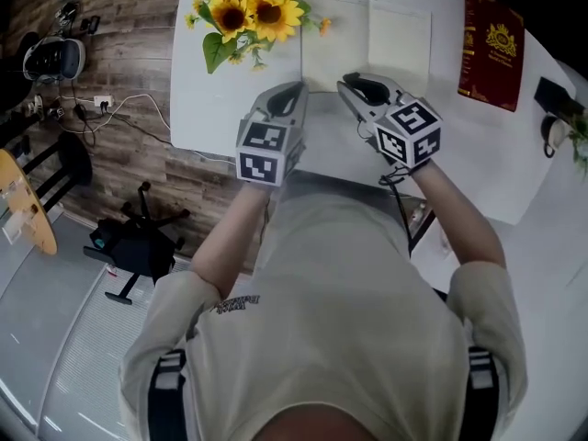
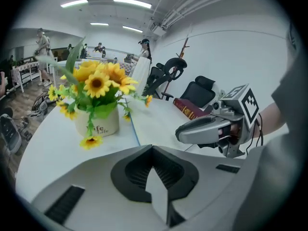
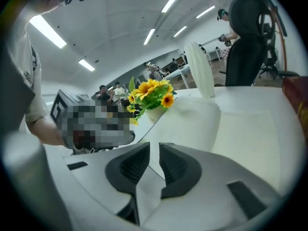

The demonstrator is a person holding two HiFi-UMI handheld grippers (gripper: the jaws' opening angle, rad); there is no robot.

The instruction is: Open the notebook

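The notebook [image 1: 367,39] lies open on the white table [image 1: 207,99], its cream pages facing up, to the right of the sunflowers. Both grippers hover just short of its near edge, close to my chest. My left gripper [image 1: 292,92] is shut with nothing in it; in the left gripper view its tips [image 2: 153,150] meet over the notebook's page [image 2: 159,121]. My right gripper [image 1: 354,85] stands only narrowly open; in the right gripper view a thin gap shows between its pads [image 3: 154,150], nothing in it, with the notebook [image 3: 192,124] beyond.
A pot of sunflowers [image 1: 248,7] stands at the notebook's left. A dark red book [image 1: 491,49] lies to the right, and a small black object [image 1: 556,95] beyond it. A black office chair [image 1: 138,237] stands on the floor to the left of the table.
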